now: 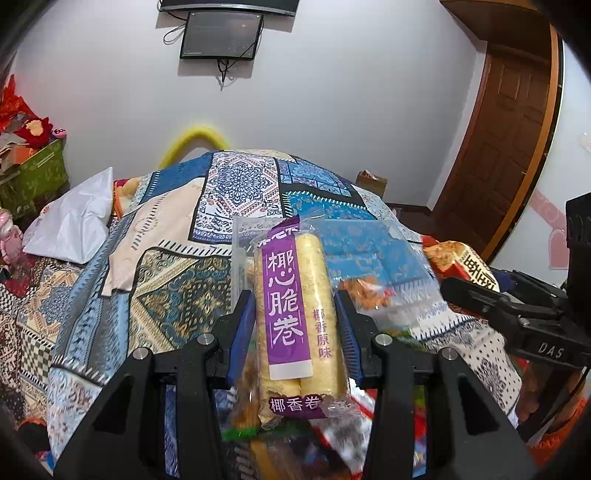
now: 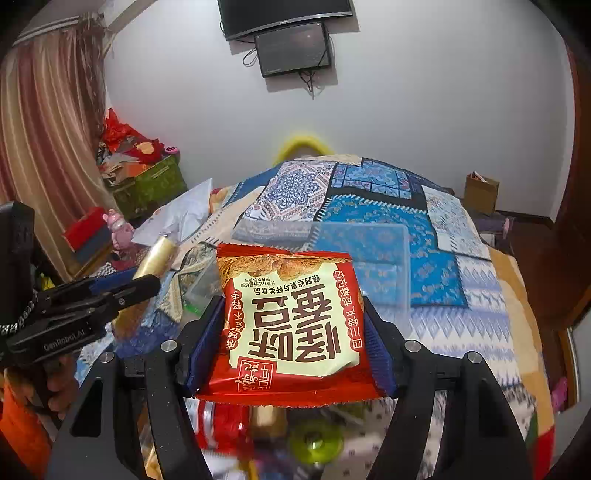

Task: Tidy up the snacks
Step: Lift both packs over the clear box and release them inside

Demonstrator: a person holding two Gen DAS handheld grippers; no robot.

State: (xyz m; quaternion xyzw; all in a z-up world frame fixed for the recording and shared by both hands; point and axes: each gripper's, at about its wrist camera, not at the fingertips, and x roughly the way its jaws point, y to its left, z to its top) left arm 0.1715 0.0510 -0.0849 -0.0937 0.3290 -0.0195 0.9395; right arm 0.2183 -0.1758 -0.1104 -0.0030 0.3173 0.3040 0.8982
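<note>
Patchwork bedspread [image 1: 155, 266] covers the bed beyond both jaws. Left gripper [image 1: 295, 332] clamps a purple coconut-roll packet [image 1: 295, 317]; right gripper [image 2: 291, 343] clamps a red bean-snack bag [image 2: 291, 328]. Monitor [image 2: 293, 48] hangs on the white wall ahead; a wooden door [image 1: 506, 140] stands right.

Patchwork-covered bed [image 2: 369, 206] with clear box [image 2: 384, 266], possibly blurred snack pile [image 2: 280, 424]

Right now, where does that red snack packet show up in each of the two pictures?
Left wrist view: the red snack packet peeks in at the right edge, beyond the right gripper.
Right wrist view: it fills the centre, clamped between the fingers.
Shared landmark: the small wall screen.
</note>
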